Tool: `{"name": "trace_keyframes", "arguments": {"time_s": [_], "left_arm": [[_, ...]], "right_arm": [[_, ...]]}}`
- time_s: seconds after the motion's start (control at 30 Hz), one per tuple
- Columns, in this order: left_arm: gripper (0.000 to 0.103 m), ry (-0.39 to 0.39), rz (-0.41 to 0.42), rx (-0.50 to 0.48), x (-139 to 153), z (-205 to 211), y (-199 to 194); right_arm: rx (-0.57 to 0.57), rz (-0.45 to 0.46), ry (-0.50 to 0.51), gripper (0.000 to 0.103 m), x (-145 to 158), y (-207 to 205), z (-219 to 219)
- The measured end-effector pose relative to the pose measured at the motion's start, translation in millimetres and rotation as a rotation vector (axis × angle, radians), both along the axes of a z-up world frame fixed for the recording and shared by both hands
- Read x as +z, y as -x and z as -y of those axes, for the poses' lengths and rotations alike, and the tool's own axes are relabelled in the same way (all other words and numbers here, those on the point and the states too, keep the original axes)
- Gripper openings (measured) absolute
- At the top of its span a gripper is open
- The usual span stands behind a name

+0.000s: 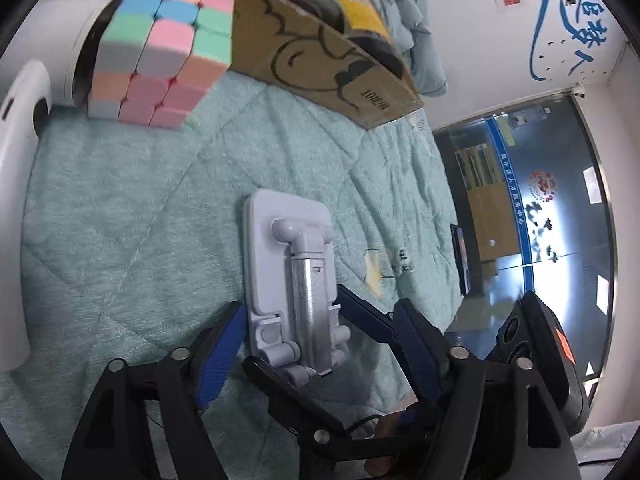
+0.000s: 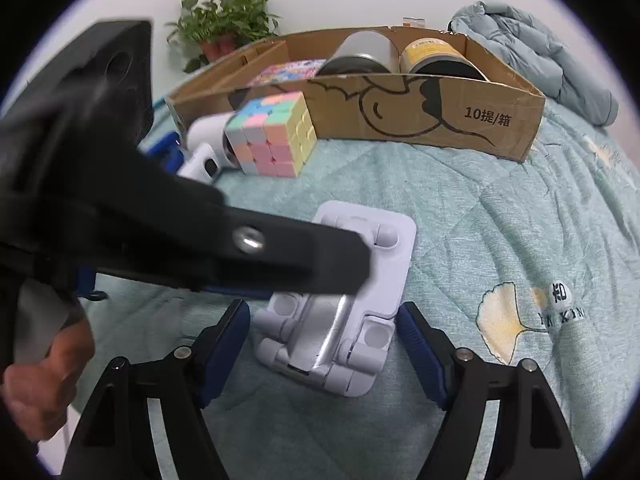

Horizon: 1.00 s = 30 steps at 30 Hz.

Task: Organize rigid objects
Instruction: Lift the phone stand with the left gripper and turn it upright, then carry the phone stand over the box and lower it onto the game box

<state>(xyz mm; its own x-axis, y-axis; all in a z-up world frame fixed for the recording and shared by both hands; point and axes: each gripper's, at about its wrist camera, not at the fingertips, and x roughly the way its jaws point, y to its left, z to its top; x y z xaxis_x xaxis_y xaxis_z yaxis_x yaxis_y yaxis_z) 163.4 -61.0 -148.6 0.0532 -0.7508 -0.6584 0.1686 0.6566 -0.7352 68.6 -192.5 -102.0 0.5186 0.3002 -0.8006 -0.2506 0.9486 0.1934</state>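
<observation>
A lavender folded phone stand (image 1: pixel 292 264) (image 2: pixel 372 272) lies flat on the teal quilt (image 1: pixel 120 220). My left gripper (image 1: pixel 320 308) is open and straddles its near end, with a gap at the right pad. My right gripper (image 2: pixel 322 306) is open too, its blue pads close beside the same stand's near end without pressing. One of the right gripper's fingers (image 1: pixel 368 310) reaches in beside the stand in the left wrist view. The left gripper's black finger (image 2: pixel 300 256) crosses over the stand in the right wrist view. A pastel puzzle cube (image 1: pixel 160 52) (image 2: pixel 272 136) sits farther back.
A white camera-like device (image 1: pixel 68 40) (image 2: pixel 204 136) lies against the cube. Behind them a low cardboard box (image 1: pixel 320 60) (image 2: pixel 440 120) holds a silver can (image 2: pixel 360 52), a yellow can (image 2: pixel 440 56) and a colourful pack (image 2: pixel 288 70). A padded jacket (image 2: pixel 540 48) lies at the back right. A hand (image 2: pixel 40 380) holds the left gripper.
</observation>
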Motion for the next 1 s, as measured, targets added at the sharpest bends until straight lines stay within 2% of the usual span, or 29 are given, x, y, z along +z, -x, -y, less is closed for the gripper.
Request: {"name": "trace_keyframes", "arguments": {"time_s": [0.13,0.17,0.2,0.27,0.33,0.43,0.5,0.7,1.0], "left_arm": [[0.069,0.011,0.002,-0.004,-3,2,0],[0.066,0.013,0.000,-0.003,-4,1,0],[0.062,0.010,-0.003,-0.001,-4,1,0],[0.047,-0.011,-0.004,0.004,-6,-5,2],[0.038,-0.034,0.017,0.005,-5,-8,4],[0.036,-0.023,0.034,0.023,-3,-13,8],[0.036,-0.034,0.061,0.033,5,-15,11],[0.036,-0.043,0.145,0.085,36,-39,12],[0.036,-0.069,0.278,0.150,96,-83,-26]], "right_arm": [[-0.006,0.003,0.020,0.073,-3,0,-1],[-0.006,0.001,0.017,0.073,-3,-1,-1],[-0.008,-0.005,0.004,0.072,-2,-2,0],[-0.013,-0.026,-0.066,0.072,1,-3,7],[-0.014,-0.047,-0.135,0.072,3,-4,13],[-0.016,-0.079,-0.208,0.072,5,-6,22],[-0.003,-0.068,-0.209,0.072,9,-6,20],[0.042,0.008,-0.207,0.072,32,-14,3],[0.117,0.144,-0.214,0.072,76,-51,-31]]}}
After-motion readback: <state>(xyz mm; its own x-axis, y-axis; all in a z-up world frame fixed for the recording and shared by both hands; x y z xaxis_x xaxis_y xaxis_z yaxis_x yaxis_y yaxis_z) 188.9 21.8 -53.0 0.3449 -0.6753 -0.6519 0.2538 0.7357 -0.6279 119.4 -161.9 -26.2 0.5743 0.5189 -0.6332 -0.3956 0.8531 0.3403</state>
